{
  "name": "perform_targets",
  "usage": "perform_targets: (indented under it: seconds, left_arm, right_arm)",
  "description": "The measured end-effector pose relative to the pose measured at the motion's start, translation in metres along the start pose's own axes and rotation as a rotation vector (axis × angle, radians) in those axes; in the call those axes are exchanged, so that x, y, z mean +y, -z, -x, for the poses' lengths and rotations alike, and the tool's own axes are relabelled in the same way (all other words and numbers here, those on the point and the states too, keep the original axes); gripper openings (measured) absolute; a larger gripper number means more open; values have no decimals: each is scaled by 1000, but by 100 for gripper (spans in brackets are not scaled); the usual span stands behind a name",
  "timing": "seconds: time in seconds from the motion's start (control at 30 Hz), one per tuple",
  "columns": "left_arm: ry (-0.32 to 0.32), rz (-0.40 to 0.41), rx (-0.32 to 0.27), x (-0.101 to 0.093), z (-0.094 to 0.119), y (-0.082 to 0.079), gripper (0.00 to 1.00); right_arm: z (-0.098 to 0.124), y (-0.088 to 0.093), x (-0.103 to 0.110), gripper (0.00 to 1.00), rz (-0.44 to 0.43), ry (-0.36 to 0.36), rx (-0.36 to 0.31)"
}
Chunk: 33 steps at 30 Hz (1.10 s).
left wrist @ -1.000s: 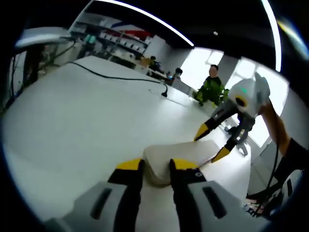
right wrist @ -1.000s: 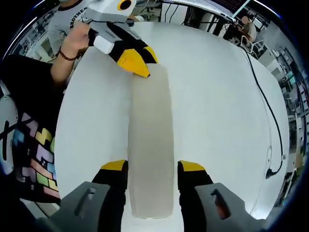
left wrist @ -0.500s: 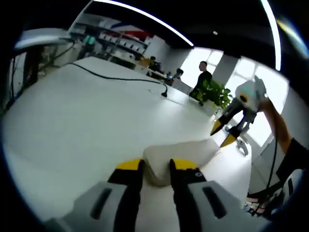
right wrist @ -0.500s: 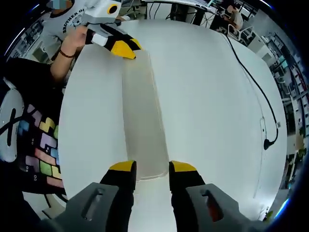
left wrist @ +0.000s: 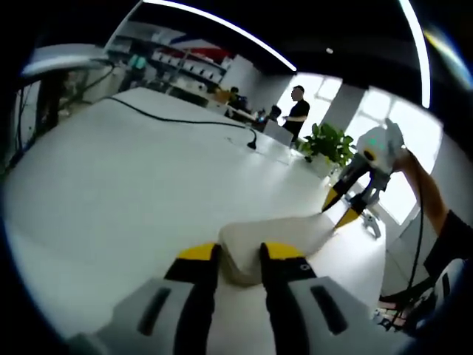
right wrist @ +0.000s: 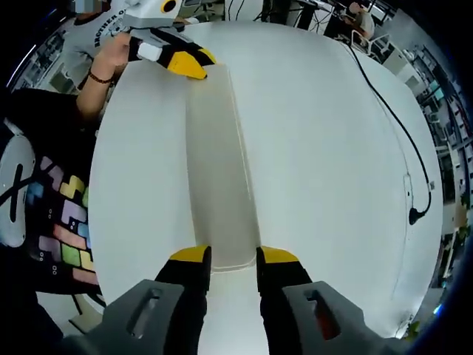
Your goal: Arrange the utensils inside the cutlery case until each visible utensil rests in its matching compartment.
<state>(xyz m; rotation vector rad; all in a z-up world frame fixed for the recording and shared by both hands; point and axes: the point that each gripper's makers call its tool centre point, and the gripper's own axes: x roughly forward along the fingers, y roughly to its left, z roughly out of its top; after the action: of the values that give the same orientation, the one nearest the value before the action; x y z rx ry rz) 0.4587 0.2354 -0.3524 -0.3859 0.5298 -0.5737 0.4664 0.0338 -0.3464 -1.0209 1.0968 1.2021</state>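
In the right gripper view the right gripper sits at the near end of the cutlery case, its two yellow-tipped jaws parted to either side of that end's rim, just beside it; whether they press on the case I cannot tell. The case is a long, pale, closed box lying flat on the white table, running straight away from those jaws. At its far end the left gripper meets the case, held by a hand with a bracelet at the wrist. In the left gripper view the left gripper has its jaws drawn narrowly around the near corner of the cutlery case, grasping it. Beyond the case's other end the right gripper hangs with its tips slightly apart, just beside the case. Farther off across the table a black cable trails, and past it a potted plant stands.
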Motion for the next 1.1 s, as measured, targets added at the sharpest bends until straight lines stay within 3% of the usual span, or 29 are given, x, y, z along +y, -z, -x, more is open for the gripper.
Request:
perform_targets:
  seconds: [0.23,0.4,0.67,0.83,0.93,1.03,1.1]
  left_arm:
    - [0,7,-2,0,0,1,25]
    - [4,10,-6,0,1,2,26]
    - [11,-1,-12,-3,1,4,24]
    - [25,-78,-57,-11,15,-12,21]
    - [60,-176,-62,-26,23,-23,21]
    - [48,-284,-23,-31,23,-25,21]
    - [36,-402,57,-33,20,-21,21]
  right_arm:
    - [-1,-1,-2,25,19,18,110]
    - [-5,3,9,25,9,2,167]
    - [-11,10,16,25,2,-27,150]
    - [-11,10,20,25,13,-27,126]
    - [-10,11,21,25,15,-30,109]
    - [-9,11,19,25,18,-31,96]
    - [-9,10,18,25,19,-33,88]
